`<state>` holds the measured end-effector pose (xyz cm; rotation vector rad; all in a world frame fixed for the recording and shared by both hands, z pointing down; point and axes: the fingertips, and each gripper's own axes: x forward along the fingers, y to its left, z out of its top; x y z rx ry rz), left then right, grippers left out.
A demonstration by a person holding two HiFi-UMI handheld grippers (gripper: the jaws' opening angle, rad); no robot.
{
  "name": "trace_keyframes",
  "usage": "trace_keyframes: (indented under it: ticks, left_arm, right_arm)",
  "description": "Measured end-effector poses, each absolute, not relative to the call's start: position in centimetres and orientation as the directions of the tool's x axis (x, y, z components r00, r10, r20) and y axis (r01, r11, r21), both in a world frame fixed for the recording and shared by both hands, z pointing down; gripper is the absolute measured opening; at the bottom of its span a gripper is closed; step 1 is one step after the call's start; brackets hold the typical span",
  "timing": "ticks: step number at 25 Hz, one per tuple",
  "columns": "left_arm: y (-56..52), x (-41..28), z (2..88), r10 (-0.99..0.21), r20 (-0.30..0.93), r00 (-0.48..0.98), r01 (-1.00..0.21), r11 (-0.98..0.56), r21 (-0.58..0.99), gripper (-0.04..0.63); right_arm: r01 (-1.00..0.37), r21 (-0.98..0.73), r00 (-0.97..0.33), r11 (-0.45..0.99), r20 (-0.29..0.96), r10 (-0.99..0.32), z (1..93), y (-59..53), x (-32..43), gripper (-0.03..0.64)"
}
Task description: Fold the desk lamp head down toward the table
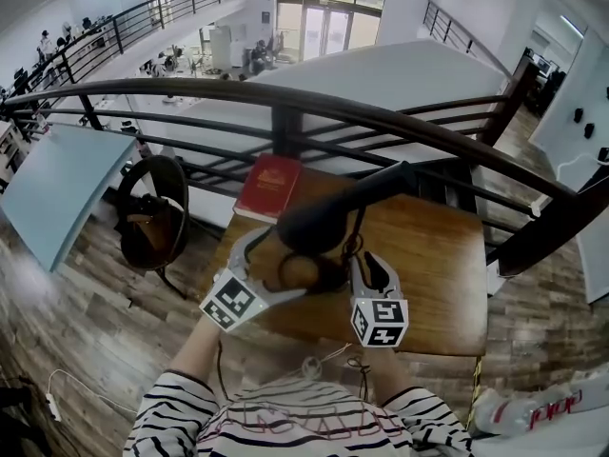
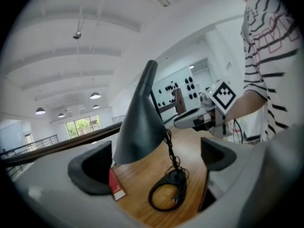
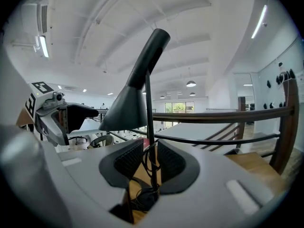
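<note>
1. Right claw (image 3: 151,158) is nearest me. Its jaws are partly apart with the thin lamp stem (image 3: 148,118) upright between the pads, and as far as I can see they are not pinching it.
2. Left claw (image 2: 153,161) gapes wide and empty, aimed at the lamp head (image 2: 140,127).
3. Beyond them, the lamp stands on the wooden surface (image 1: 428,255), with its ring base (image 2: 166,194) flat.
4. The head's long axis slants, with the wide mouth low and facing near-left and the narrow neck rising away.
5. I'd steady the stem low, take the cone near its neck and tip it down slowly, keeping clear of the cable (image 2: 172,151).
</note>
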<state>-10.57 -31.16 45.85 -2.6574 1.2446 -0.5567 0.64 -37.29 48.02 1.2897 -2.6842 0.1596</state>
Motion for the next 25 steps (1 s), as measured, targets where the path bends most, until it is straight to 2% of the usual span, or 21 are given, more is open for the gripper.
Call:
trace_keyframes:
  ticks: [4,9,17,20,23,25]
  left_arm:
    - [-28.7,-11.3,45.2,-0.795,0.202,0.572,-0.753,-0.607,-0.254,0.571]
    - [-25.4,-11.8,45.5,-0.801,0.178,0.572,-0.77,-0.599,-0.221,0.521]
    - [-19.4,-13.4,45.9,-0.811,0.129,0.57,-0.794,-0.585,-0.166,0.373]
    - [-17.3,-13.6,46.7,-0.8,0.125,0.586,-0.788,-0.599,-0.138,0.279]
    - [-15.6,-14.3,47.3,-0.811,0.104,0.576,-0.804,-0.585,-0.11,0.132]
    - [-14.6,-14.6,47.6,-0.82,0.093,0.564,-0.812,-0.572,-0.114,0.088]
  right_arm:
    - [-0.787,-0.034,-0.61,0.616,0.196,-0.768,48.1,-34.9,0.7,0.091]
    - [-0.798,-0.06,-0.598,0.599,0.199,-0.777,48.1,-31.6,0.9,0.091]
    - [-0.817,-0.102,-0.576,0.568,0.197,-0.793,48.3,-25.8,0.6,0.076]
    - [-0.824,-0.119,-0.567,0.555,0.201,-0.799,48.9,-23.6,0.5,0.065]
    - [-0.825,-0.118,-0.565,0.553,0.203,-0.8,49.3,-21.8,0.3,0.048]
    - [-0.826,-0.117,-0.564,0.552,0.201,-0.801,49.3,-20.7,0.2,0.036]
